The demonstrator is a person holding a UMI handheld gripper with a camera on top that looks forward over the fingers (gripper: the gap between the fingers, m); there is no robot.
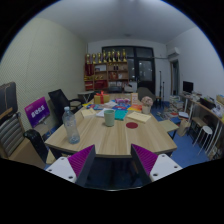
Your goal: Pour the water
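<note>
A clear plastic water bottle (71, 125) stands upright on the wooden table (105, 139), at its left side. To its right stands a white cup (109, 117), further in on the table. My gripper (113, 166) hangs near the table's front edge, well short of both. Its two fingers, with purple pads (80, 160) on their inner faces, are spread wide apart and nothing is between them.
Colourful papers, a red box and other small items (122, 103) cover the far part of the table. Office chairs (64, 99) stand around it. A purple sign (38, 112) is at the left. A shelf with trophies (108, 68) lines the back wall.
</note>
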